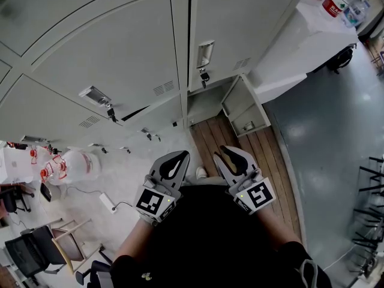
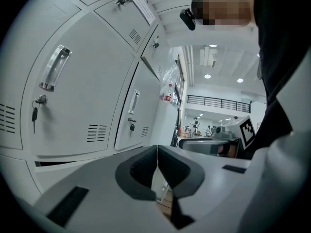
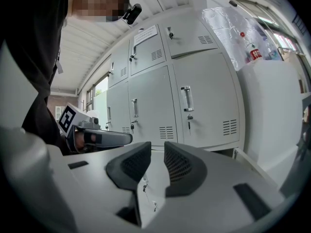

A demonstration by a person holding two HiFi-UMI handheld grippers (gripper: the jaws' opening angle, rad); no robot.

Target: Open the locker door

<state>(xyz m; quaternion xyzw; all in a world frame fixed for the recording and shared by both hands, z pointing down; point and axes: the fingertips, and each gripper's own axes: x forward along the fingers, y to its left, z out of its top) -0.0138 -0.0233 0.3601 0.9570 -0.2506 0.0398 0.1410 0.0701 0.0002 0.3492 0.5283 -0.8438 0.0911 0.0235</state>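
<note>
Grey lockers [image 1: 114, 59] fill the wall ahead, each door with a chrome handle [image 1: 205, 54] and a key hanging below it [image 1: 204, 77]. A small low locker door [image 1: 243, 105] at the bottom right stands swung open. My left gripper [image 1: 180, 156] and right gripper [image 1: 227, 152] hang close to my body, well short of the lockers, touching nothing. In the left gripper view the left gripper [image 2: 157, 152] has its pads meeting, with closed doors and a handle [image 2: 54, 68] beyond. In the right gripper view the right gripper [image 3: 157, 149] shows a narrow empty gap and points at a handle [image 3: 186, 98].
A white cabinet [image 1: 306, 47] with bottles on top [image 1: 333, 2] stands to the right of the lockers. Water jugs [image 1: 66, 167] and a power strip [image 1: 108, 201] lie on the floor at left, with chairs [image 1: 36, 251] behind. Wooden planks [image 1: 264, 155] run below the open door.
</note>
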